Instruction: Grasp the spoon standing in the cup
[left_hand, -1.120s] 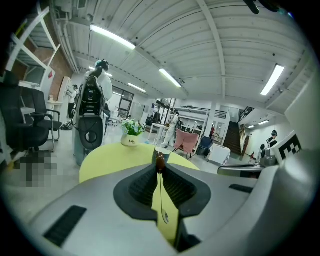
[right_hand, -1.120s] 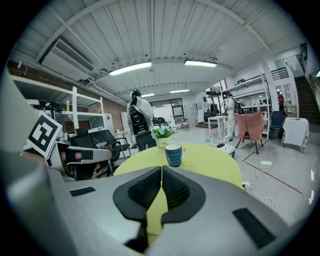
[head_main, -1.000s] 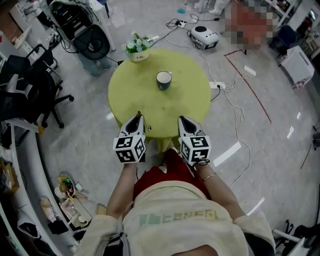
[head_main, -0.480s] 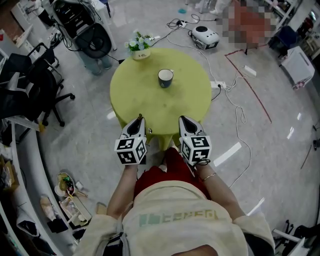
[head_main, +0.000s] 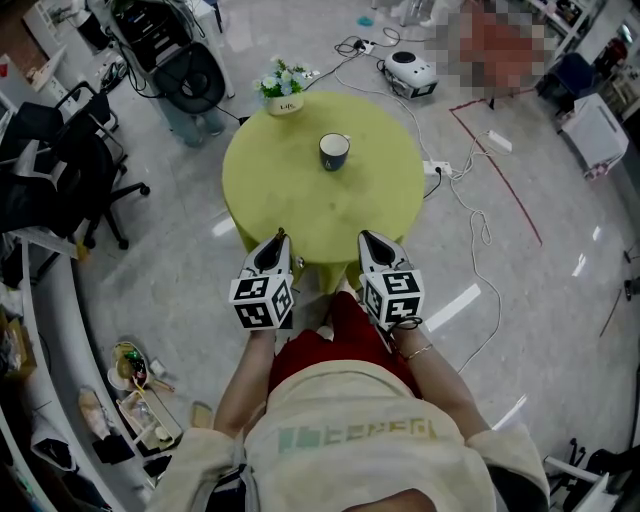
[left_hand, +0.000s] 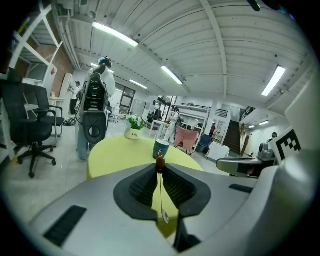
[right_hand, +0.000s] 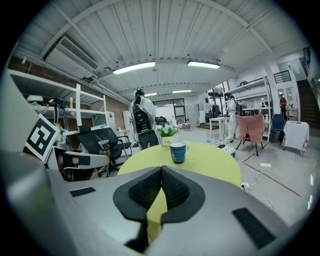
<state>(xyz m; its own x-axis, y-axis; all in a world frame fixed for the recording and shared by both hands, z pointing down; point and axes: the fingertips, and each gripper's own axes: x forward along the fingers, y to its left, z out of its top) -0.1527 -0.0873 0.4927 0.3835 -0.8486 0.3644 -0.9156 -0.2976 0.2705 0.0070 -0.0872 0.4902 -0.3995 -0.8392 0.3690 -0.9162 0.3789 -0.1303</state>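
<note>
Your left hand-held gripper is clamped on the spoon, whose brown end pokes past the tips. Your right hand-held gripper is closed with nothing in it, and both sit at the near edge of the round yellow surface. Bare surface runs ahead to the cup, well apart, with a flower pot at the far edge.

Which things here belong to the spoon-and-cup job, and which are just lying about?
Job:
- spoon, clamped in the left gripper
- cup, on the table, no spoon seen in it
- right gripper, shut on nothing

Lying about:
- flower pot at the table's far edge
- office chair on the floor
- white device on the floor
</note>
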